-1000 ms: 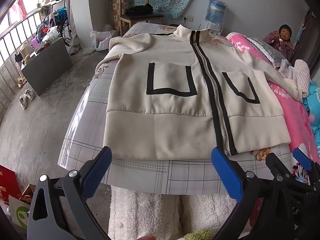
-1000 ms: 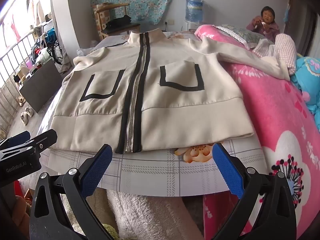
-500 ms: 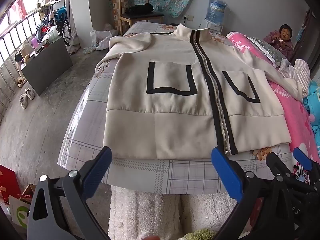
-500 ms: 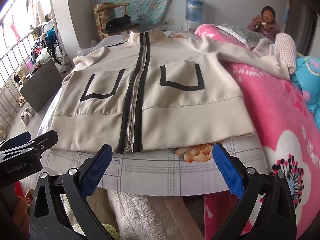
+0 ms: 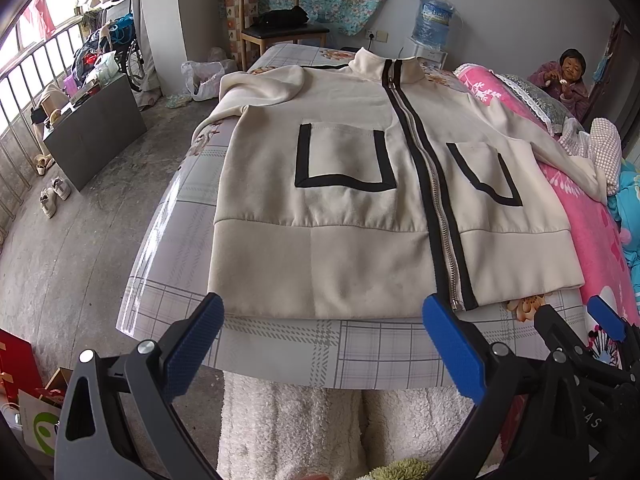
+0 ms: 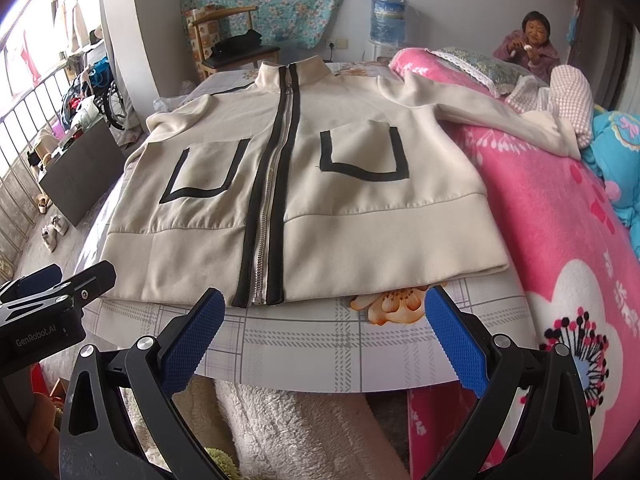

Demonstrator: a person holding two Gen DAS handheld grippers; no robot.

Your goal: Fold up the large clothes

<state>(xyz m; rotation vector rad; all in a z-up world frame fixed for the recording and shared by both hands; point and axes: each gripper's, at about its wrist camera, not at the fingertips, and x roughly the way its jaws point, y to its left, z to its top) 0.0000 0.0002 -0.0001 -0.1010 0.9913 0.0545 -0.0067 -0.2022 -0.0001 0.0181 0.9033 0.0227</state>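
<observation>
I cannot see where the cream zip-front jacket's [image 5: 360, 208] far sleeve cuff [image 5: 596, 178] ends at right, behind checked cloth [image 5: 604, 144].

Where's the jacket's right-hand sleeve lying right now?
In the right wrist view the sleeve runs off the jacket to the right, across the pink blanket, its cuff ending beside the checked cloth.

Your jacket [image 5: 360, 208] lies flat on the table [image 5: 360, 352], hem toward you, collar far; blanket [image 6: 560, 220] to its R, chair [image 5: 276, 32] behind, cabinet [image 5: 92, 136] L.
</observation>
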